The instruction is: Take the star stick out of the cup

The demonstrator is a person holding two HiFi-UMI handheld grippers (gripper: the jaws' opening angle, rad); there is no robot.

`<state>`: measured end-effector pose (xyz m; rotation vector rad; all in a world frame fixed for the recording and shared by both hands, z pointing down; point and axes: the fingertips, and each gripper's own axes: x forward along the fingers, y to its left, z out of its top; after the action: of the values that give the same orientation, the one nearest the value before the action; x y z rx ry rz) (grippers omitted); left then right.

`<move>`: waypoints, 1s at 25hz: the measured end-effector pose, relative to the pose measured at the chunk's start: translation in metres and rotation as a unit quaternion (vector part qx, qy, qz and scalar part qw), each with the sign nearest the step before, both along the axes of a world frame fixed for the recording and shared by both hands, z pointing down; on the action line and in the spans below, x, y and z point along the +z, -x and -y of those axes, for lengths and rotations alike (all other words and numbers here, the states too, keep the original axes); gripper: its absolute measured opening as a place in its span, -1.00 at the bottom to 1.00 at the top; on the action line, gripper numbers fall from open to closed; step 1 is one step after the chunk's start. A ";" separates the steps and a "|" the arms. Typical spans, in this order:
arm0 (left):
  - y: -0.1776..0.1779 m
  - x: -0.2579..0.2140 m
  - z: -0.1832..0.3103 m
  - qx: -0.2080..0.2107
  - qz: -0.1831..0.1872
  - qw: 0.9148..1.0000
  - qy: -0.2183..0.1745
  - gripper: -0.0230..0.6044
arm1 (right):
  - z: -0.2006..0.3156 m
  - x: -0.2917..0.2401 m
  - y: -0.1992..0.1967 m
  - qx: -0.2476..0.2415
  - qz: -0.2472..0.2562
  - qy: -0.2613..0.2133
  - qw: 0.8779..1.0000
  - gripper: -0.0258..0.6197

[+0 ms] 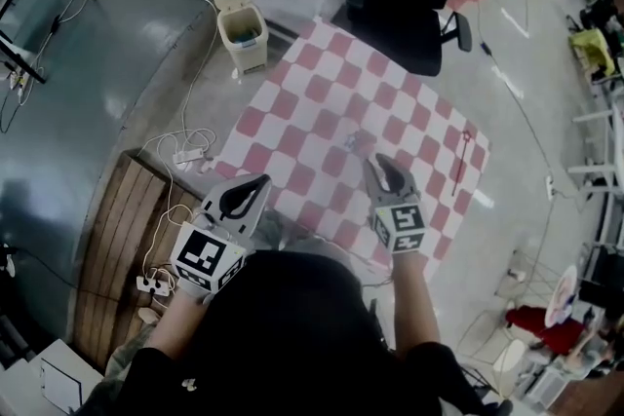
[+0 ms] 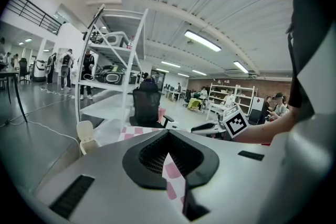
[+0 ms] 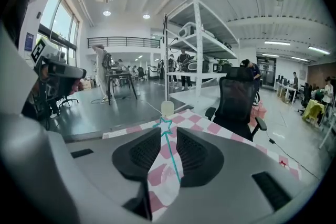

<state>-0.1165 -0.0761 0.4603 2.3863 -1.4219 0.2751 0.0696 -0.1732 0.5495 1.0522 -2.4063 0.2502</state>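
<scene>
From my seat, the table is covered by a soft cloth (image 1: 322, 93) in pink and white squares, a little rumpled near me.

My right gripper (image 1: 383, 166) hangs over the near middle of the cloth. Its ribbed black pads are slightly spread, and the star stick (image 3: 173, 157) stands in the gap. The stick is a thin teal rod topped by an open five-point star outline. It runs close along the right-hand pad, though I can't tell whether it touches. Nothing squeezes it.

Just beyond the gripper tips in the head view is a faint, clear shape that may be the cup (image 1: 359, 143). It is too dim for me to be sure.

My left gripper (image 1: 261, 182) sits off the near left corner of the cloth. Its tips are pressed together with nothing between them, and its smooth grey shell fills the left gripper view.

Each gripper carries a cube with bold black-and-white square markers (image 1: 208, 256).

A second stick, red (image 1: 461, 159), lies flat near the cloth's right edge. A cream plastic bin (image 1: 241, 24) stands on the glossy grey floor at the far left, and a black mesh chair (image 1: 409, 5) is at the far side.
</scene>
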 end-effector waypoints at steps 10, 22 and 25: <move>0.034 0.018 0.011 -0.006 0.008 1.000 0.020 -0.80 | 0.018 0.055 0.022 -0.012 -0.044 0.050 0.998 -0.63; 0.048 0.023 0.026 -0.006 0.008 1.000 0.026 -0.80 | 0.029 0.068 0.030 0.001 -0.062 0.063 0.996 -0.79; 0.046 0.021 0.028 -0.003 0.005 1.000 0.024 -0.80 | 0.029 0.060 0.029 0.003 -0.060 0.056 0.997 -0.82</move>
<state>-0.1622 -0.1040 0.4810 2.3454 -1.4109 0.3171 0.0404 -0.2025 0.6095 0.9963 -2.2550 0.3123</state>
